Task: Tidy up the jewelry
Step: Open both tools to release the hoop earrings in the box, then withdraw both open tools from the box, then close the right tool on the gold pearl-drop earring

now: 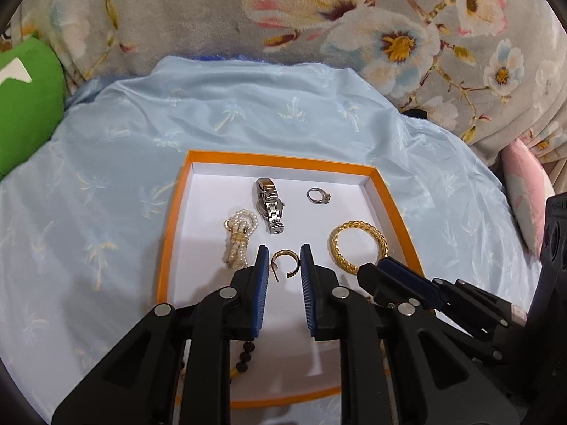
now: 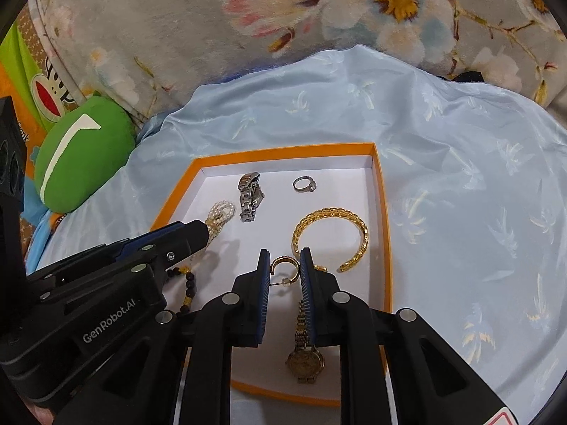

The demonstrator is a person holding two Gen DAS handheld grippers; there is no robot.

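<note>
A white tray with an orange rim [image 1: 283, 160] [image 2: 283, 152] lies on pale blue cloth. In it are a silver watch [image 1: 271, 209], a silver ring [image 1: 318, 195], a pearl bracelet [image 1: 239, 241], a gold bangle [image 1: 358, 244], a small gold hoop earring [image 1: 283, 265] [image 2: 281, 265], a dark bead string [image 2: 189, 283] and a gold watch [image 2: 304, 361]. My left gripper [image 1: 283, 251] [image 2: 203, 230] hovers over the tray's left side by the pearls, shut and holding nothing. My right gripper [image 2: 283, 253] [image 1: 370, 271] hovers beside the bangle, also shut and holding nothing. The earring rests on the tray beneath both.
A green cushion [image 1: 24, 106] [image 2: 81, 156] sits at the left of the cloth. A floral blanket [image 1: 354, 17] rises behind it, and a pink pillow [image 1: 524, 198] lies at the right. The blue cloth [image 2: 460, 177] spreads wide to the tray's right.
</note>
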